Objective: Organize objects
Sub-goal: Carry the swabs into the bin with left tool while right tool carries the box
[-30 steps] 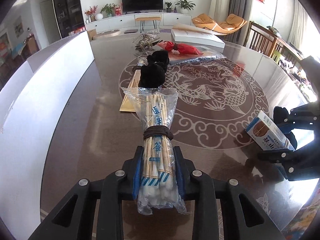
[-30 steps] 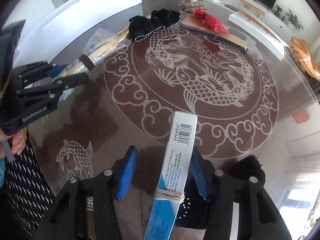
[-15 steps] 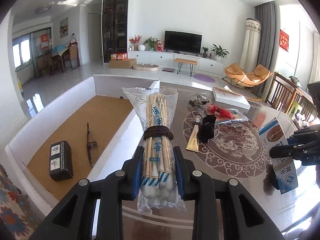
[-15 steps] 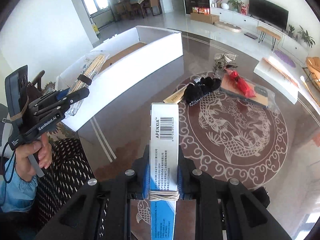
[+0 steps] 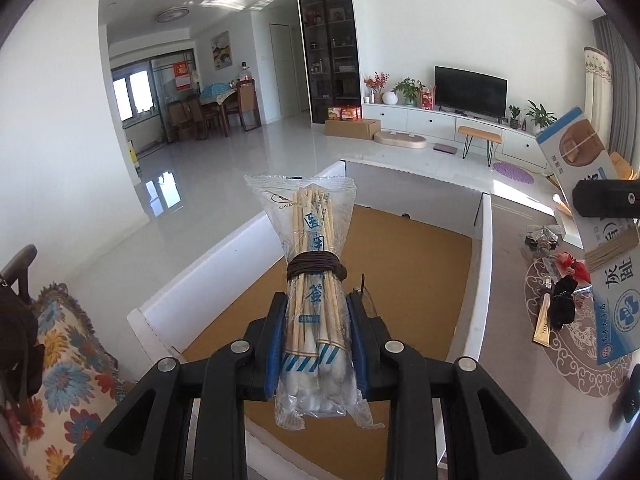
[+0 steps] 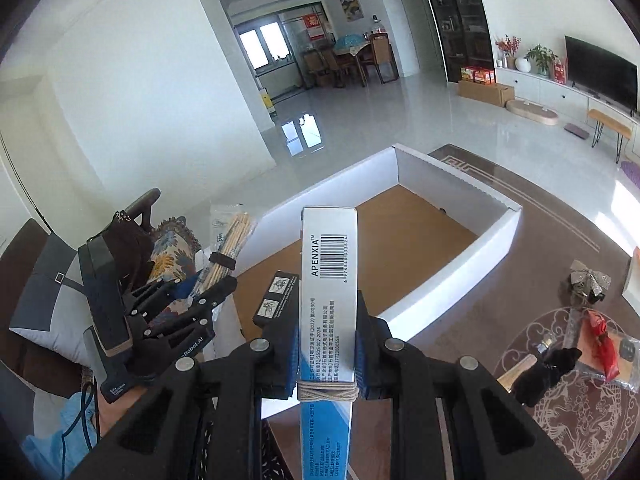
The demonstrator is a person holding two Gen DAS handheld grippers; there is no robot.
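My left gripper (image 5: 316, 304) is shut on a clear bag of cotton swabs (image 5: 316, 240) bound with a brown band, held in the air above the near end of a white cardboard tray (image 5: 482, 264) with a brown floor. My right gripper (image 6: 327, 312) is shut on a long blue and white box (image 6: 328, 272) tied with string, also raised over the tray (image 6: 460, 184). In the right wrist view the left gripper (image 6: 204, 282) and its swab bag (image 6: 232, 240) sit to the left. In the left wrist view the box (image 5: 592, 248) appears at the right edge.
A small black box (image 6: 276, 300) lies inside the tray. On the patterned table to the right lie a black cloth (image 6: 548, 372), a red item (image 6: 600, 336), a silver bundle (image 6: 588, 284) and a thin gold box (image 5: 544, 320). A flowered cushion (image 5: 68, 368) is at the left.
The right gripper closed on the blue and white box and lifted it off the table. Both grippers rose and swung left, from over the table to over the white tray.
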